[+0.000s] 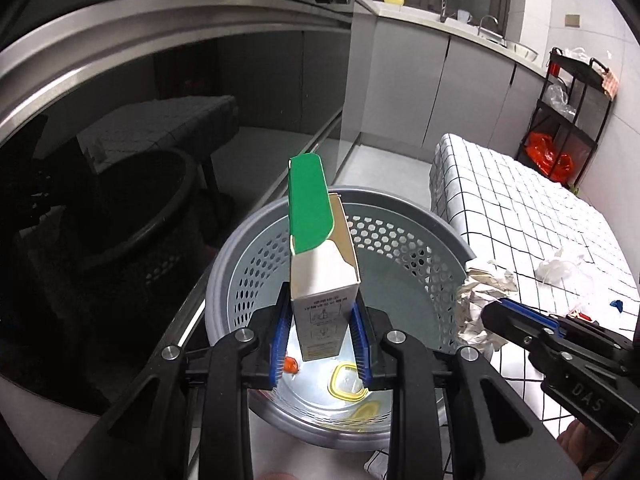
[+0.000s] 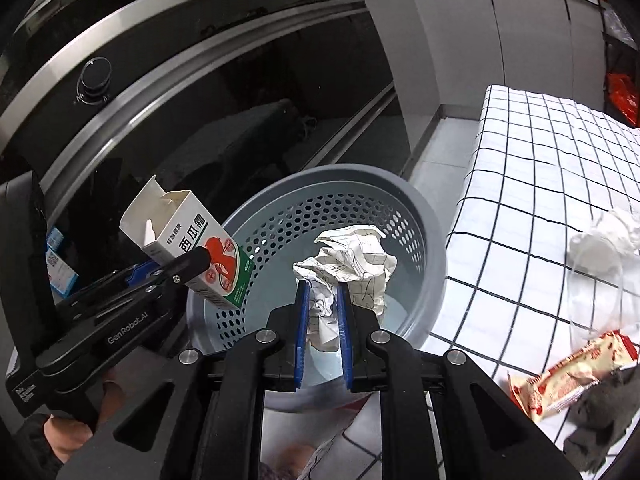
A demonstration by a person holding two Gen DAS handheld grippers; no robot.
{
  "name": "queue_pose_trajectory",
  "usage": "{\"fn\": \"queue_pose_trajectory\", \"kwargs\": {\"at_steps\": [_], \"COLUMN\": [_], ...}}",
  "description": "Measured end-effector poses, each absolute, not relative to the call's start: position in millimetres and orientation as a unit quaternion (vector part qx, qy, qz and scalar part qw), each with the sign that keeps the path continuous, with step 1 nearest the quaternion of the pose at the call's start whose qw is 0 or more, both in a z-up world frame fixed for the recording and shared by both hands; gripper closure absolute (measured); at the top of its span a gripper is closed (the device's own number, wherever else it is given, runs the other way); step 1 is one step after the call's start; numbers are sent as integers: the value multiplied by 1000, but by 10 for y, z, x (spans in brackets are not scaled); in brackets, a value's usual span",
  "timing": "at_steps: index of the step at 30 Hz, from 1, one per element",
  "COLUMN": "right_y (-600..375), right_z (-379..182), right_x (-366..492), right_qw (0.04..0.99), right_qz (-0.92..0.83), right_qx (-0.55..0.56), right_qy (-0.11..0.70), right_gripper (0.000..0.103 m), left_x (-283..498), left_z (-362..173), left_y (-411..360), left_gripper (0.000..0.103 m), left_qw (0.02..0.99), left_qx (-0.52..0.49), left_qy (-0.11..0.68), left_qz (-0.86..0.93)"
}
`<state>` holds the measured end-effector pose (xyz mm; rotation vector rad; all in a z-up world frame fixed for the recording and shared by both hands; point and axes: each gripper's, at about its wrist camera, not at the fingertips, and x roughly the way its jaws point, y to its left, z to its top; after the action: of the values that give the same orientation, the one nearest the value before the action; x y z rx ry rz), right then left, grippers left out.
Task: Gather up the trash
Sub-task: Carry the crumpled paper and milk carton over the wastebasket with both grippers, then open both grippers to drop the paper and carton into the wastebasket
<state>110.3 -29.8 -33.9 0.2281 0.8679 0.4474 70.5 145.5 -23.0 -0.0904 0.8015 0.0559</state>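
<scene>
My left gripper (image 1: 322, 320) is shut on an open white-and-green carton (image 1: 320, 264) and holds it above the grey perforated basket (image 1: 404, 208). The carton also shows in the right wrist view (image 2: 192, 244), gripped by the left gripper (image 2: 196, 264). My right gripper (image 2: 323, 300) is shut on a crumpled sheet of checked paper (image 2: 352, 260) over the basket (image 2: 432, 240). In the left wrist view the paper (image 1: 480, 296) hangs at the basket's right rim, held by the right gripper (image 1: 496, 308). An orange scrap (image 1: 290, 365) and a yellow-rimmed lid (image 1: 347, 382) lie in the basket.
A table with a white checked cloth (image 2: 540, 184) stands to the right, bearing a snack wrapper (image 2: 568, 376), a clear plastic cup (image 2: 600, 276) and white tissue (image 1: 560, 266). A dark glass oven front (image 2: 200, 120) is on the left. A black shelf rack (image 1: 568, 120) stands behind the table.
</scene>
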Motion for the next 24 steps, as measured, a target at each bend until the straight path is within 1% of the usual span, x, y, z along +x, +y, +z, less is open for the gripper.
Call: {"fn": "queue_pose_trajectory", "kwargs": {"at_steps": [11,24], "right_y": [-92,-69], "right_z": [-519,-553], "right_x": [1307,1409], "right_qw": [863,858], "right_qz": [223,220], "right_qx": [91,91], "right_qy": [445,456], "right_gripper": [89,86], "left_x": [797,804], "left_z": [-326,-417], "left_y": [1472,1494], "left_gripper": [76,74], "left_qw": [910,900], "left_qx": [-51,-57], "left_qy": [411,433], "left_qz": [21,12]}}
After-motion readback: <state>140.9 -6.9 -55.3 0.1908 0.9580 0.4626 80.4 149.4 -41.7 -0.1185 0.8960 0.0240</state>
